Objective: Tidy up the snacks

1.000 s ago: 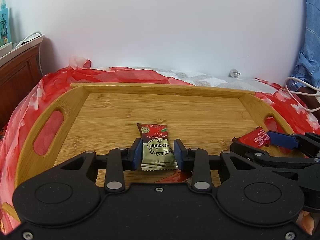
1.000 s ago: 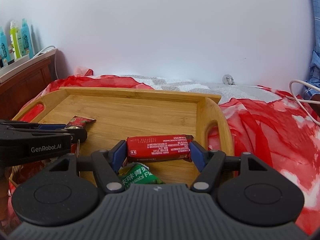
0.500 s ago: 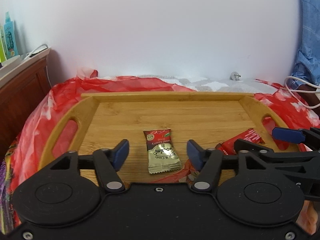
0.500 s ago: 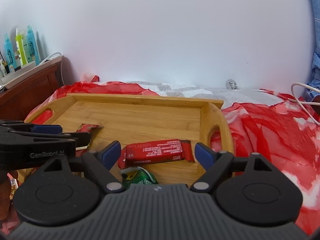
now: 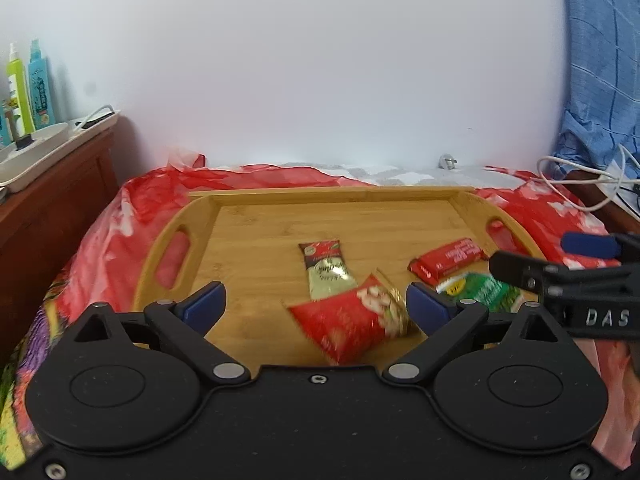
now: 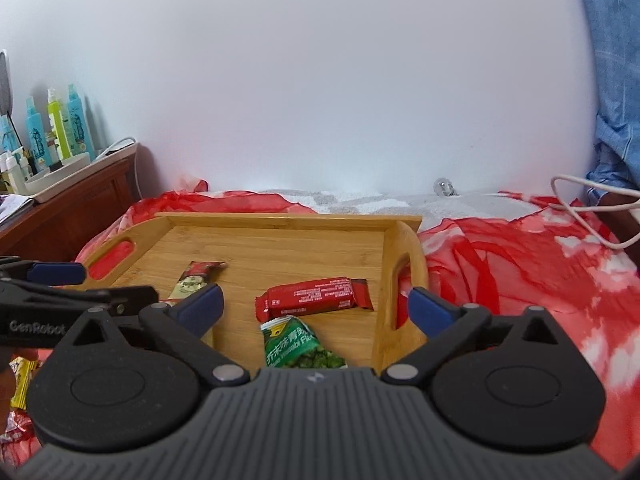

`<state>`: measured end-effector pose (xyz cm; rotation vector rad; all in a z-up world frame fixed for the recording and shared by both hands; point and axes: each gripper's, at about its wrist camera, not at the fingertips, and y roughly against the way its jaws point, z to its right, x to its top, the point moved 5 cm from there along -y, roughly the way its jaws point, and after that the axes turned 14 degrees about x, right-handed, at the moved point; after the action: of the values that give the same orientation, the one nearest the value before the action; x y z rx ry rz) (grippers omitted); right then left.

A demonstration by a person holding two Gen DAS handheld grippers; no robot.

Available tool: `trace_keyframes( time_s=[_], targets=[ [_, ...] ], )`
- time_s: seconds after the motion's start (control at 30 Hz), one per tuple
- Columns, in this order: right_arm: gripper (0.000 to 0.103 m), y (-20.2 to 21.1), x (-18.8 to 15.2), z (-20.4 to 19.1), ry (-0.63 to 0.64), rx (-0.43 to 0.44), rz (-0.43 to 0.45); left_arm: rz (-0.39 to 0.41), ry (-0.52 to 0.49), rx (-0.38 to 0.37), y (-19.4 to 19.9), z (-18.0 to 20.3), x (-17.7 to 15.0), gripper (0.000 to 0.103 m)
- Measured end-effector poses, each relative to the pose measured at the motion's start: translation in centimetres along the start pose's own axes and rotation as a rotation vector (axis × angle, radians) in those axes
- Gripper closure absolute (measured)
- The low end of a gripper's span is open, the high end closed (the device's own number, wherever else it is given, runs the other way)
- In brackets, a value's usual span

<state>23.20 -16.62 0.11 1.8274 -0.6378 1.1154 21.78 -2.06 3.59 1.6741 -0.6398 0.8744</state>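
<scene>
From my left wrist view the left gripper (image 5: 316,302), jaws opening and gripping nothing, shows a red peanut packet (image 5: 352,320) on the wooden tray (image 5: 256,248) that my right view omits, where the right gripper (image 6: 316,306), also opening empty, frames the red bar (image 6: 312,296).

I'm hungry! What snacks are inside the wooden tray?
Inside the tray: a candy packet, a red bar, a red bag and a green bag, partly hidden by a gripper.

tray (image 5: 256,236) far half bare | near half – packets (image 5: 352,320) crowd
</scene>
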Motion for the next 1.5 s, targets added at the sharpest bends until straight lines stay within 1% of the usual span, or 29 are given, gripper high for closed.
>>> trace_keyframes(
  time_s=[0.13, 0.33, 0.47, 0.53, 0.67, 0.7, 0.73, 0.77, 0.83, 0.93, 1.0, 1.07, 1.13, 1.3, 1.4, 1.43, 1.5],
  targets=[
    [0.0, 1.6, -0.6, -1.3, 0.018, 0.004, 0.018, -0.001, 0.01, -0.011, 1.7, -0.9, -1.3, 0.004],
    [0.0, 4.0, -2.2, -3.1, 0.021, 0.02, 0.023, -0.006, 0.006, -0.051, 4.0, -1.7, -3.4, 0.003],
    [0.0, 5.5, -3.4, -3.7, 0.041, -0.012, 0.025, 0.005, -0.03, -0.062, 5.3, -1.6, -4.8, 0.002],
    [0.0, 6.1, -4.0, -4.0, 0.048, -0.014, 0.013, 0.003, -0.045, -0.076, 5.8, -1.6, -5.5, 0.002],
    [0.0, 7.2, -5.5, -4.6, 0.052, 0.015, -0.029, 0.002, -0.076, -0.104, 6.8, -1.4, -6.9, 0.003],
    [0.0, 7.4, -5.9, -4.8, 0.059, 0.018, -0.041, 0.005, -0.084, -0.114, 7.0, -1.3, -7.2, 0.005],
    [0.0, 7.6, -6.4, -5.1, 0.068, 0.023, -0.056, 0.01, -0.093, -0.122, 7.2, -1.2, -7.5, 0.015],
    [0.0, 7.8, -6.8, -5.3, 0.078, 0.03, -0.074, 0.009, -0.102, -0.122, 7.3, -1.2, -7.7, 0.029],
    [0.001, 8.1, -7.9, -5.9, 0.106, 0.035, -0.114, -0.006, -0.117, -0.127, 7.4, -1.0, -8.2, 0.04],
    [0.008, 8.2, -9.1, -6.7, 0.145, 0.029, -0.152, 0.001, -0.117, -0.141, 7.7, -0.8, -8.5, 0.041],
    [0.013, 8.2, -9.3, -7.1, 0.161, 0.032, -0.154, 0.002, -0.122, -0.145, 7.8, -0.6, -8.6, 0.041],
    [0.02, 8.0, -9.4, -7.4, 0.155, 0.046, -0.155, -0.008, -0.123, -0.151, 7.6, -0.4, -8.8, 0.041],
    [0.023, 7.6, -9.6, -7.5, 0.144, 0.054, -0.17, -0.014, -0.125, -0.152, 7.3, -0.2, -8.9, 0.041],
    [0.024, 7.2, -10.0, -7.8, 0.168, 0.05, -0.193, -0.042, -0.126, -0.155, 6.5, 0.5, -9.4, 0.041],
    [0.032, 6.8, -10.1, -7.7, 0.153, 0.059, -0.208, -0.055, -0.128, -0.167, 6.2, 1.0, -9.7, 0.041],
    [0.033, 6.7, -10.2, -7.7, 0.144, 0.064, -0.214, -0.057, -0.125, -0.168, 6.1, 1.1, -9.7, 0.042],
    [0.034, 6.4, -10.2, -7.7, 0.143, 0.068, -0.219, -0.066, -0.118, -0.167, 5.8, 1.3, -9.8, 0.043]
  ],
)
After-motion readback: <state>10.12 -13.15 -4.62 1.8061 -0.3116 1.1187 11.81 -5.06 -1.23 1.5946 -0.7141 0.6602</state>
